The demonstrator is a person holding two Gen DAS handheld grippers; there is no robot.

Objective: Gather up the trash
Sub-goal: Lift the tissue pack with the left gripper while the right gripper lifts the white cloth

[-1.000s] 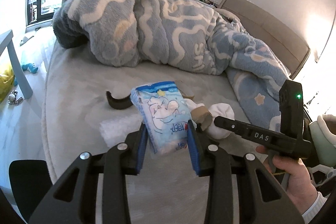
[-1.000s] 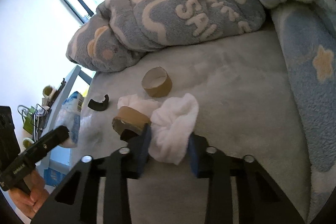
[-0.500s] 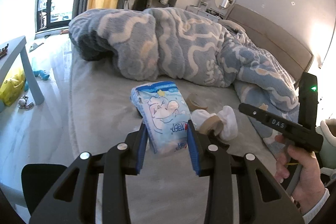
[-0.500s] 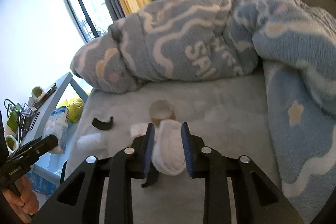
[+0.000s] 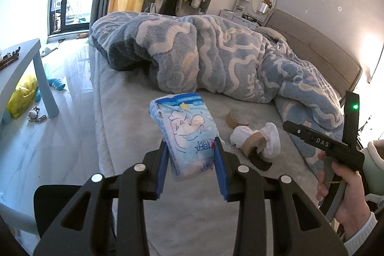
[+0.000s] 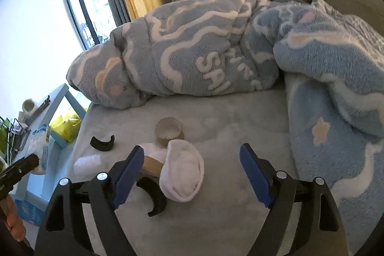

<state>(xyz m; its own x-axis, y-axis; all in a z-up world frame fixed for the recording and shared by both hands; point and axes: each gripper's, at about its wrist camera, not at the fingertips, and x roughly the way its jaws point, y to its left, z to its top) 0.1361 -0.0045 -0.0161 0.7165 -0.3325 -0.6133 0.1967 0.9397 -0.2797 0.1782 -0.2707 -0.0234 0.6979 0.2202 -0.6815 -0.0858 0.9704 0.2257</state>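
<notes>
Left wrist view: at 9 o'clock a grey side table (image 5: 36,56) stands on the pale floor, with a yellow bag (image 5: 21,97) under it. The left gripper (image 5: 191,169) is clenched on a blue-and-white tissue pack (image 5: 187,128), the blue pads pressing both its sides; the pack is lifted clear above the grey bed sheet (image 5: 134,112). At 3 o'clock of the pack a cardboard tape ring (image 5: 234,118) lies on the sheet, and just below it a white crumpled cloth (image 5: 271,139) is touching a second cardboard ring (image 5: 254,143) and a black curved piece (image 5: 260,161). A blue patterned blanket (image 5: 204,54) is heaped at 12 o'clock. At 4 o'clock a hand (image 5: 345,191) holds the other tool. Right wrist view: the right gripper (image 6: 195,174) has its jaws opening, released; the white cloth lies on the sheet between them, nearer the left pad, no pad pressing it. Another black curved piece (image 6: 102,142) lies at 10 o'clock.
</notes>
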